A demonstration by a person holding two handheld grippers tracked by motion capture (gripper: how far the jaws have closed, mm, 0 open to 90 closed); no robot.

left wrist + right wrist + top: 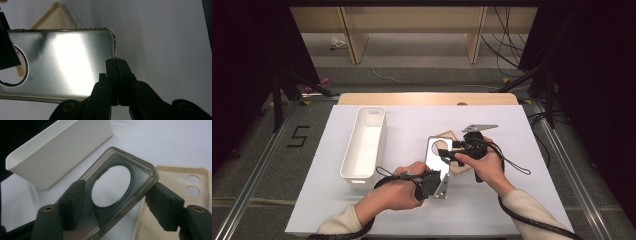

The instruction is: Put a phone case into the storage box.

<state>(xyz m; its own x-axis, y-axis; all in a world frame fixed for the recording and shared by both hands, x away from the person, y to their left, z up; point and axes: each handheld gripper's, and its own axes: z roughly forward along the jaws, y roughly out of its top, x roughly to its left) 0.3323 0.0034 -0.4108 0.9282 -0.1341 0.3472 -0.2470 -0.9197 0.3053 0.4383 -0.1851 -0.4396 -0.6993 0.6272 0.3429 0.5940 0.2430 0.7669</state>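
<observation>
The left gripper [117, 66] has its jaws clamped tight on the rim of a silver phone case [62, 62], pinching it at one short end, near a corner. In the high view that gripper [435, 182] sits at the near end of the case [435, 155], which is held tilted up off the counter [522, 200], its shiny face turned to the camera.

The right gripper [117, 207] meets the same case [117, 170] at its far end, the one with the big round camera opening. Its jaws are spread moderately wide, one on each long edge of the case; the pads lie right beside the edges (whether they already press on them I cannot tell). From above, the right gripper [457, 150] comes in from the right side, its grey plate on top.

Under and just behind the case lies a cream phone case [175, 185] flat on the counter, with two small round holes. Further left stands a long white bin [364, 145], well apart from both hands.
</observation>
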